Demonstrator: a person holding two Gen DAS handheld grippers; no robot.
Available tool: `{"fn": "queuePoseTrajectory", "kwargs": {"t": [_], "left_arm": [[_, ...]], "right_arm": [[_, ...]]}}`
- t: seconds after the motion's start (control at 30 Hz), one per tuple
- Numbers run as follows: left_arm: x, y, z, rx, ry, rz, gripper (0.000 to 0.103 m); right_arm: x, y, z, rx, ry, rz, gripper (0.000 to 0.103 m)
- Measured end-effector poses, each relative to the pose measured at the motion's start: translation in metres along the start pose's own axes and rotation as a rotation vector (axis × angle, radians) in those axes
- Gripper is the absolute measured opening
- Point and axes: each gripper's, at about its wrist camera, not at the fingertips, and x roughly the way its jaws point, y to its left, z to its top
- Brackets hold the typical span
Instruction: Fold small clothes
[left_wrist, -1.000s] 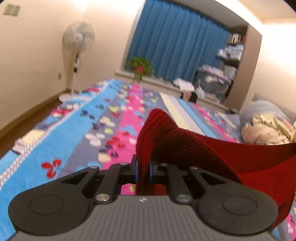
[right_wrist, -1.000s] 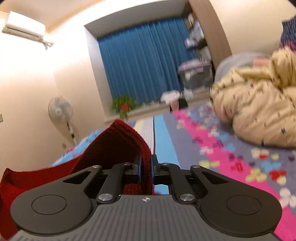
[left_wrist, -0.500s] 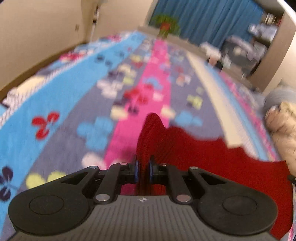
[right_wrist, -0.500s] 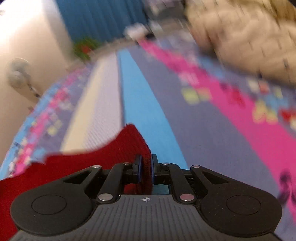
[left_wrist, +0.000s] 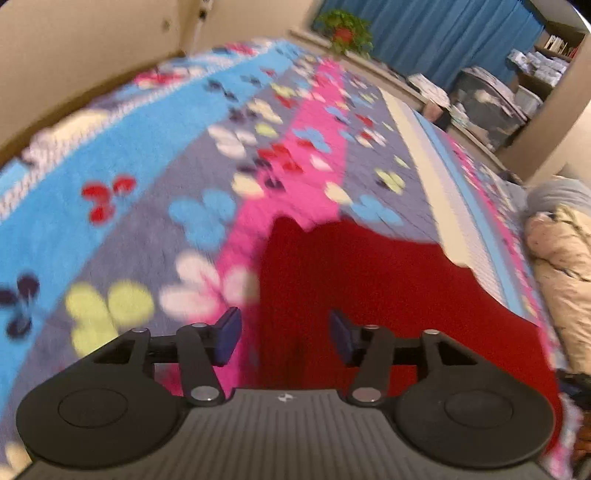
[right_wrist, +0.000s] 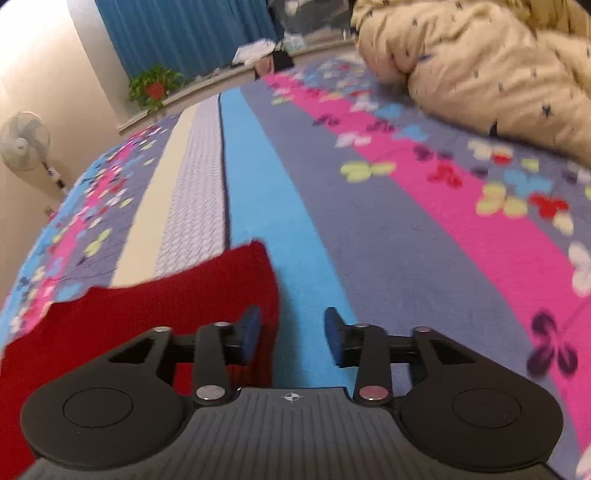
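A red knitted garment (left_wrist: 369, 280) lies spread on the flowered bedspread (left_wrist: 147, 229). In the left wrist view my left gripper (left_wrist: 284, 334) hangs low over the garment's left edge, its jaws opening, the blue pads apart and off the cloth, which shows between them. In the right wrist view the same red garment (right_wrist: 155, 314) fills the lower left. My right gripper (right_wrist: 291, 332) is over its right corner, jaws opening; the left pad is over the cloth's edge, and bare blue stripe shows between the pads.
A cream quilt (right_wrist: 480, 66) is bunched at the right of the bed, also the cream quilt (left_wrist: 561, 280) in the left view. Blue curtains (left_wrist: 443, 33), a potted plant (right_wrist: 155, 86), a standing fan (right_wrist: 24, 142) and storage boxes (left_wrist: 487, 107) stand beyond the bed.
Both grippers came down toward the bed with the red garment pinched, then let go of it; their jaws now stand apart and the garment lies flat on the bedspread.
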Motion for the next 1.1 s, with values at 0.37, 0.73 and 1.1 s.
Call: {"fn": "queuePoseTrajectory", "kwargs": {"t": [0.37, 0.73, 1.1], "left_arm": [[-0.032, 0.021, -0.070, -0.081, 0.167, -0.035, 0.055], [-0.137, 0.015, -0.093, -0.030, -0.130, -0.139, 0.016], [-0.137, 0.006, -0.107, 0.055, -0.069, 0.183, 0.023]], "right_arm": [[-0.064, -0.018, -0.054, 0.121, 0.174, 0.147, 0.052], [-0.156, -0.023, -0.078, 0.100, -0.036, 0.240, 0.013], [-0.151, -0.043, -0.123, 0.129, 0.181, -0.022, 0.018]]}}
